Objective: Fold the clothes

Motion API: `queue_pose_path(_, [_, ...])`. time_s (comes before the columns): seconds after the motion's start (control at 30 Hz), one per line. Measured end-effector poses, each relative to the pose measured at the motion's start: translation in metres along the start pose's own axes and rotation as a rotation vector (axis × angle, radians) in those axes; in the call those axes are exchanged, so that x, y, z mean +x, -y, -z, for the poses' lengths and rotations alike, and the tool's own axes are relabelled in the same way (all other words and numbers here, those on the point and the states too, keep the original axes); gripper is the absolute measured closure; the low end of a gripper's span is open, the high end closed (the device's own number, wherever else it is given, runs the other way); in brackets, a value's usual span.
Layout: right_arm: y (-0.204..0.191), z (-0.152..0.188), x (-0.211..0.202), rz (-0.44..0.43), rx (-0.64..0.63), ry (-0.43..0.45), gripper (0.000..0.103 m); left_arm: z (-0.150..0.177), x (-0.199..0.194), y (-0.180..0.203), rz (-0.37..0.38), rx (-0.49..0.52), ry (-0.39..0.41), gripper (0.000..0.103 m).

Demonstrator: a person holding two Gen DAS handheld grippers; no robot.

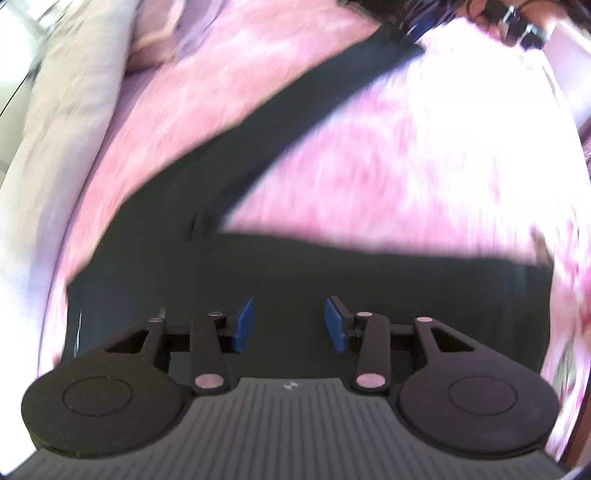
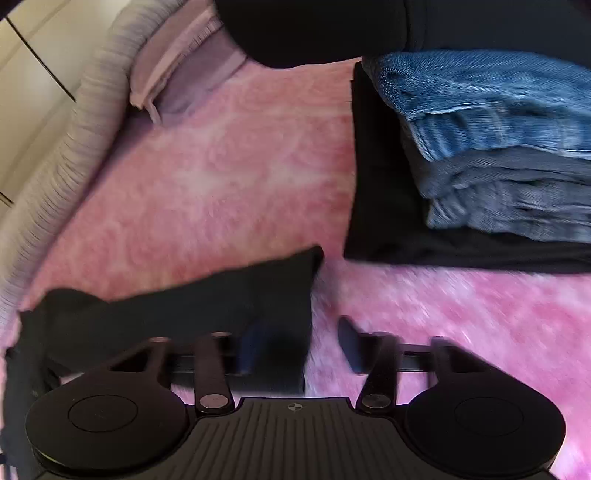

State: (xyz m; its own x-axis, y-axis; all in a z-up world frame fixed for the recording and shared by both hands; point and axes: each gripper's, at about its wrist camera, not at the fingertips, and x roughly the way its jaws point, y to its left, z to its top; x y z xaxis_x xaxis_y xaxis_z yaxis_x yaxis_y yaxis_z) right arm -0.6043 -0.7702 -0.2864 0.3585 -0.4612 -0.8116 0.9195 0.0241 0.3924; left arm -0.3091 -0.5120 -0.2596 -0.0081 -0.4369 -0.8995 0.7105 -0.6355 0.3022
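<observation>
A black garment (image 1: 258,266) lies spread on a fuzzy pink blanket (image 1: 406,155), with one long strip running up to the far right. My left gripper (image 1: 289,325) is open just above the garment, its blue pads (image 1: 243,325) apart with nothing between them. In the right wrist view a corner of the black garment (image 2: 207,306) lies in front of my right gripper (image 2: 299,349). That gripper is open; its left finger sits over the cloth edge and its right finger (image 2: 351,343) over the pink blanket.
A stack of folded clothes, blue jeans (image 2: 487,110) on grey ones on a black piece (image 2: 384,206), sits at the right. A lilac pillow (image 2: 184,74) and a grey ribbed bed edge (image 2: 74,147) lie at the left. The other hand and gripper (image 1: 517,22) show top right.
</observation>
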Motion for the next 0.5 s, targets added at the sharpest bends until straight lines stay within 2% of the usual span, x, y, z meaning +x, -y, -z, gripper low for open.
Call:
queue_pose_path(0.1, [0.0, 0.005, -0.018, -0.054, -0.037, -0.024, 0.101, -0.028, 0.013, -0.012, -0.008, 0.04, 0.017, 0.064])
queue_pose_path(0.23, [0.001, 0.036, -0.047, -0.056, -0.133, -0.087, 0.102, -0.055, 0.035, -0.04, -0.017, 0.069, 0.037, 0.063])
queue_pose_path(0.33, [0.013, 0.056, -0.055, -0.061, -0.098, -0.12, 0.103, -0.076, 0.058, -0.067, -0.017, 0.112, 0.048, 0.063])
queue_pose_path(0.5, [0.023, 0.07, -0.058, -0.066, -0.055, -0.131, 0.103, -0.119, 0.107, -0.101, 0.036, 0.196, 0.074, 0.062])
